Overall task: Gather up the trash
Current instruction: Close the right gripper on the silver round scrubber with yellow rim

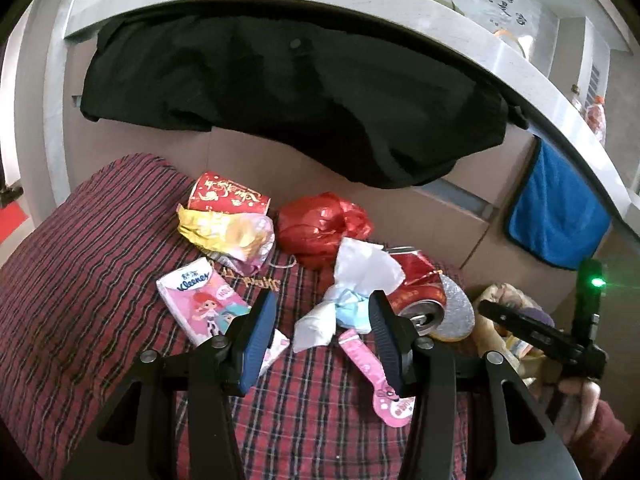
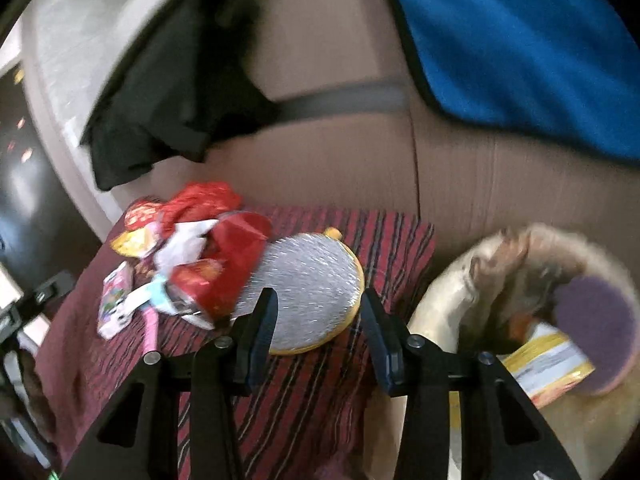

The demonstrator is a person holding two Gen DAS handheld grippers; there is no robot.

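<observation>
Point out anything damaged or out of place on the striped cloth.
The red can is crushed and lies on its side, partly on the silver round board. A crumpled white tissue rests against it. The paper cup is tipped over beside a crumpled gold wrapper.

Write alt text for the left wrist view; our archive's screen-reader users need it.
The open left gripper hovers over crumpled tissue amid trash on a red plaid cloth: a Kleenex pack, crushed red can, red plastic bag and red paper cup.
</observation>
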